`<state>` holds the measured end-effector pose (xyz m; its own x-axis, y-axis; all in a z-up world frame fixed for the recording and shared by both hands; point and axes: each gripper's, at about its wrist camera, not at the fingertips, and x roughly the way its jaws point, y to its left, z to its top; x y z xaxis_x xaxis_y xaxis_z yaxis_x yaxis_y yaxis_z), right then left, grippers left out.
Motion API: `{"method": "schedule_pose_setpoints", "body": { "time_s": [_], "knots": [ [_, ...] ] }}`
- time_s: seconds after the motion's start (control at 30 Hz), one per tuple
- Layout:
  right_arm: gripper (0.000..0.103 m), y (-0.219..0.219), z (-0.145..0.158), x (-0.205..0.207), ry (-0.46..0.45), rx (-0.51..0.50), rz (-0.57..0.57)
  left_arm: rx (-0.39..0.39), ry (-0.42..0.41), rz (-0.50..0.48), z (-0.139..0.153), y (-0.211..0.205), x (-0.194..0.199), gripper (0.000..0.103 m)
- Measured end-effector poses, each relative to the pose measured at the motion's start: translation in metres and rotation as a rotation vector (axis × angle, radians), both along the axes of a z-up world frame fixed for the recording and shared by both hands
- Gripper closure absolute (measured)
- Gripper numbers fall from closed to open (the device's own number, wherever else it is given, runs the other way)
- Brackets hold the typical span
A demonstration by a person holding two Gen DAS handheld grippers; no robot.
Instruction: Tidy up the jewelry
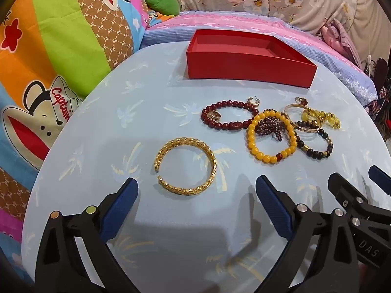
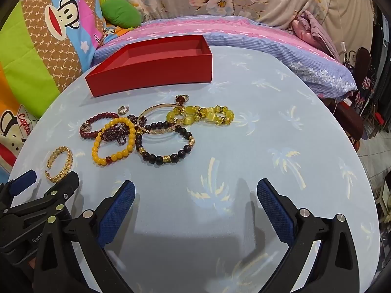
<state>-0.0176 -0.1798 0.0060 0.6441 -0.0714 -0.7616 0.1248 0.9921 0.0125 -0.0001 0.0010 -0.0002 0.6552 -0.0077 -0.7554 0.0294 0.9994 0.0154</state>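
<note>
An empty red box stands at the far side of the round table; it also shows in the right wrist view. A gold cuff bangle lies alone just beyond my open left gripper. A heap of bracelets and rings lies to its right: dark red beads, yellow beads, black beads, a yellow crystal bracelet, a thin gold bangle. My right gripper is open and empty, over bare cloth nearer than the heap.
The table wears a light blue palm-print cloth. A bed with pink and blue striped bedding and cartoon pillows lies behind and left. Dark furniture stands at the right.
</note>
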Motion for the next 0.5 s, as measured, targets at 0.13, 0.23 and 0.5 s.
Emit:
{"method": "schedule_pose_setpoints", "body": {
  "time_s": [0.13,0.23,0.5],
  "knots": [
    [0.007,0.0003,0.0006,-0.0011,-0.002,0.001,0.000,0.004,0.005,-0.002,-0.0011,-0.0026,0.0017,0.010],
    [0.007,0.0003,0.0006,-0.0012,-0.001,0.001,0.000,0.003,0.003,-0.004,-0.0014,-0.0023,0.0004,0.010],
    [0.007,-0.0032,-0.0001,-0.0034,-0.008,-0.008,-0.001,-0.001,-0.001,-0.005,-0.0014,-0.0036,-0.0004,0.010]
  ]
}}
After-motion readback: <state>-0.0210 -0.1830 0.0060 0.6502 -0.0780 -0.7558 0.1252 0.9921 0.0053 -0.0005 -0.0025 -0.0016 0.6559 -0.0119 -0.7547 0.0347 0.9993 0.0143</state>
